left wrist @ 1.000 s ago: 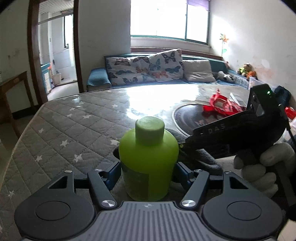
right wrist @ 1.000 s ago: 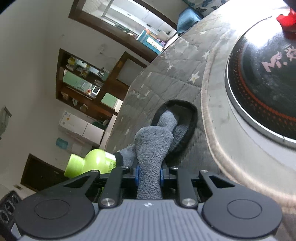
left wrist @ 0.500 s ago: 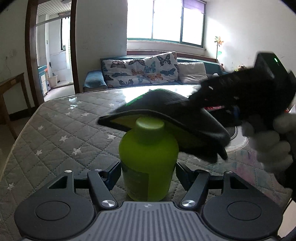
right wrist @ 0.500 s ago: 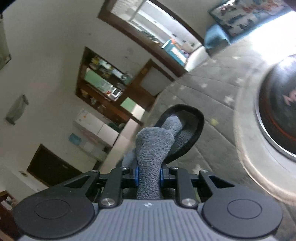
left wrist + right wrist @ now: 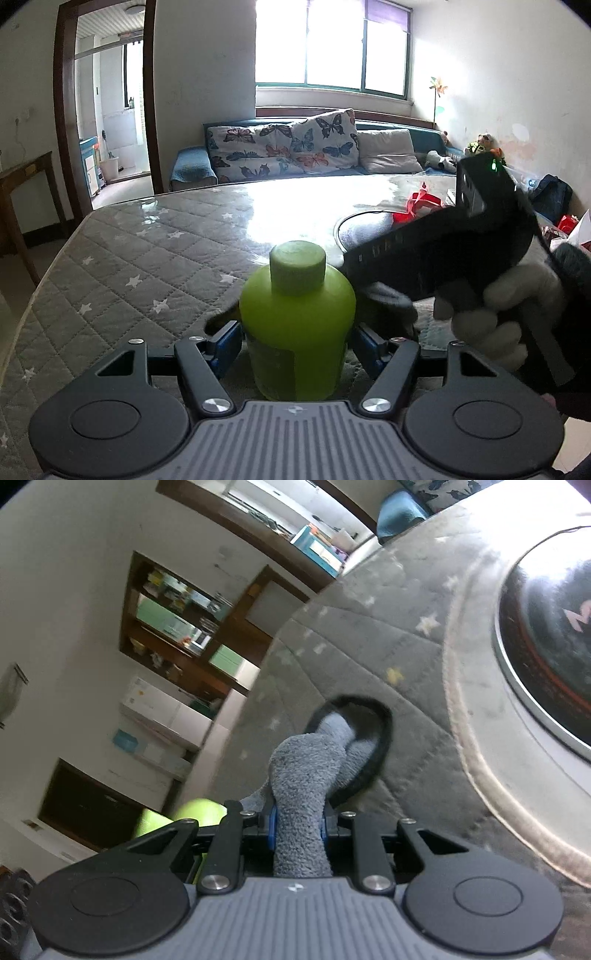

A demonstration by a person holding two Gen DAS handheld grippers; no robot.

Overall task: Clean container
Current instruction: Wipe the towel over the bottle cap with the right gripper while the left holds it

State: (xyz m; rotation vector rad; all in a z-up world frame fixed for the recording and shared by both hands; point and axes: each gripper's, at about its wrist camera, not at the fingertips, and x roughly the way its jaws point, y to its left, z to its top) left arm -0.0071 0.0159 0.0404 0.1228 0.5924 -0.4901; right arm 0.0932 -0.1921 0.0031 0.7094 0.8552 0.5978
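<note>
My left gripper (image 5: 295,341) is shut on a lime-green bottle (image 5: 297,325) with a round green cap, held upright over the quilted table. My right gripper (image 5: 297,829) is shut on a grey terry cloth (image 5: 306,775) with a black edge. In the left wrist view the right gripper's black body (image 5: 461,240) and a gloved hand (image 5: 495,314) sit just right of the bottle, and the cloth (image 5: 388,302) hangs against the bottle's right side, partly behind it. The bottle shows blurred at the lower left of the right wrist view (image 5: 177,818).
The table has a grey star-quilted cover (image 5: 147,266). A round black glass hotplate (image 5: 546,635) is set in its middle. Red packaging (image 5: 421,206) lies beyond it. A sofa with butterfly cushions (image 5: 295,147) stands behind the table.
The right gripper has swung the cloth from over the bottle's cap down to its right side. The left gripper holds the bottle still.
</note>
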